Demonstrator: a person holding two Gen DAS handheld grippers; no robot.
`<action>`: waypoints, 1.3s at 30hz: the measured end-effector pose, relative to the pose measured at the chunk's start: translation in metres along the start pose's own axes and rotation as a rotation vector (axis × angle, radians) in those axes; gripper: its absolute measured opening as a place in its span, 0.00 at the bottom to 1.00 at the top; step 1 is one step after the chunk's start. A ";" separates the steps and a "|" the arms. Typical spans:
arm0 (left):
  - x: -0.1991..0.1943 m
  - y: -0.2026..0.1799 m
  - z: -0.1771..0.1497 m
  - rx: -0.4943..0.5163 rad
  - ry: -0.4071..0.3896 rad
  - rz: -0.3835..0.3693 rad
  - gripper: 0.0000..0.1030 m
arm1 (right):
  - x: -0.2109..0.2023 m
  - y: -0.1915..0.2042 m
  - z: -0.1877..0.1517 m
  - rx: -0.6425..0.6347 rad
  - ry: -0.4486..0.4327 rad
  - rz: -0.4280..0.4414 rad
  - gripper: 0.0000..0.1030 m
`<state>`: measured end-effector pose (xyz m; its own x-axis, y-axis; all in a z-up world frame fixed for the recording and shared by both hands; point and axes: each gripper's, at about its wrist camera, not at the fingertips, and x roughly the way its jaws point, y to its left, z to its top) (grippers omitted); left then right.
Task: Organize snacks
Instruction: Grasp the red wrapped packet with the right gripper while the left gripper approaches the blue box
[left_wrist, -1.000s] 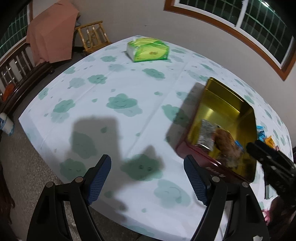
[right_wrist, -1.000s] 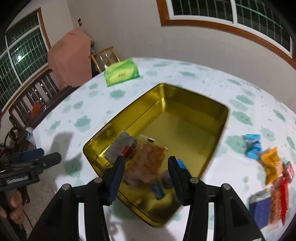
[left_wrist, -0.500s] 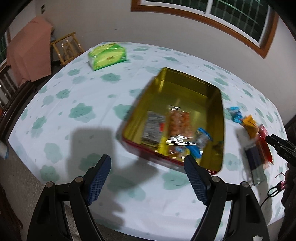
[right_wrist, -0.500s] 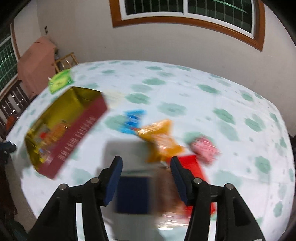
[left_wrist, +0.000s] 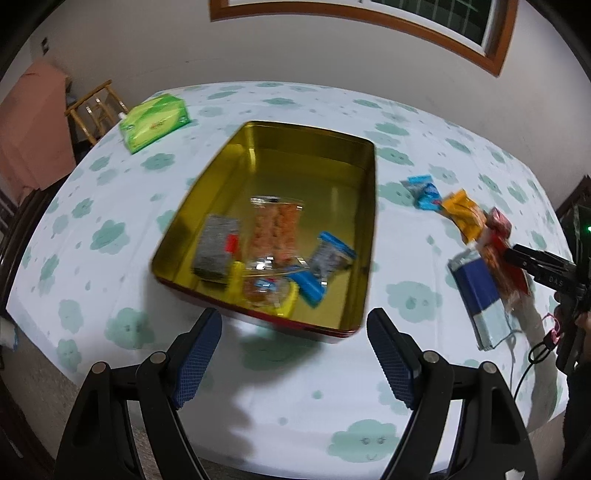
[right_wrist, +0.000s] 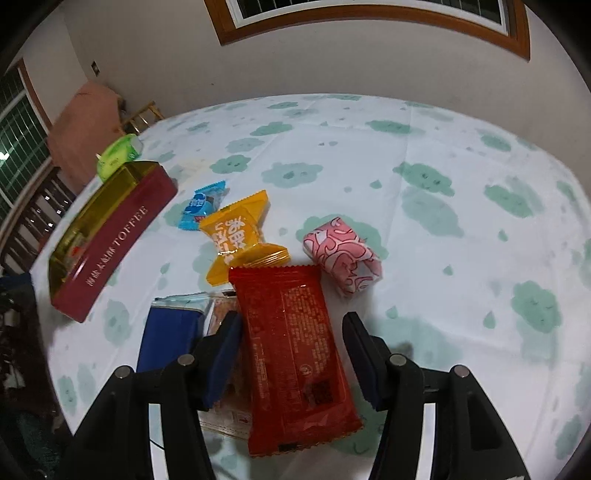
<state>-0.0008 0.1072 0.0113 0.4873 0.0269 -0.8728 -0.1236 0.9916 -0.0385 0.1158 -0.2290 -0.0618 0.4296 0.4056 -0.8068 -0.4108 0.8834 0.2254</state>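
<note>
Green tissue pack (left_wrist: 154, 122), far left corner of the cloud-print tablecloth (left_wrist: 110, 236); its lettering is too small to read. Tin (right_wrist: 110, 236), right of it: gold inside, red outside, the long side reading "TOFFEE" after a line of Chinese characters that cannot be made out. Contents, clustered at its near end: grey packet (left_wrist: 216, 249), clear orange-filled packet (left_wrist: 275, 230), yellow packet (left_wrist: 266, 291) and two blue-and-silver packets (left_wrist: 330, 254); blurred, no print legible. Right of the tin, loose on the cloth: small blue candy wrapper (right_wrist: 202, 205), label unreadable; orange twist-end wrapper (right_wrist: 238, 236) with white Chinese characters, touching the red packet (right_wrist: 291, 354) below it; pink patterned parcel (right_wrist: 341, 256) just beside the red packet's top right corner; dark blue packet (right_wrist: 171, 332) and a clear packet (right_wrist: 225, 314) partly under the red one. The red packet carries fine back-panel print, illegible. Left gripper (left_wrist: 293, 356): jaws wide, nothing between them, held above the cloth just before the tin's near wall. Right gripper (right_wrist: 291, 356): jaws part open and just widened, straddling the red packet with a gap at each pad (right_wrist: 221, 360), neither pressing; whether the left pad touches the clear packet cannot be told.
</note>
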 end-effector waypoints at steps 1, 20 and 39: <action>0.001 -0.004 0.000 0.009 0.003 -0.003 0.76 | 0.003 -0.001 -0.002 -0.004 0.010 0.005 0.56; 0.034 -0.093 0.008 0.132 0.099 -0.120 0.76 | -0.020 -0.021 -0.039 0.024 -0.091 -0.338 0.46; 0.081 -0.169 0.030 -0.033 0.260 -0.229 0.73 | -0.029 -0.034 -0.050 0.068 -0.131 -0.344 0.51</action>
<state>0.0854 -0.0549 -0.0380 0.2693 -0.2332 -0.9344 -0.0661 0.9635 -0.2595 0.0771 -0.2828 -0.0736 0.6341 0.1052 -0.7661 -0.1723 0.9850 -0.0073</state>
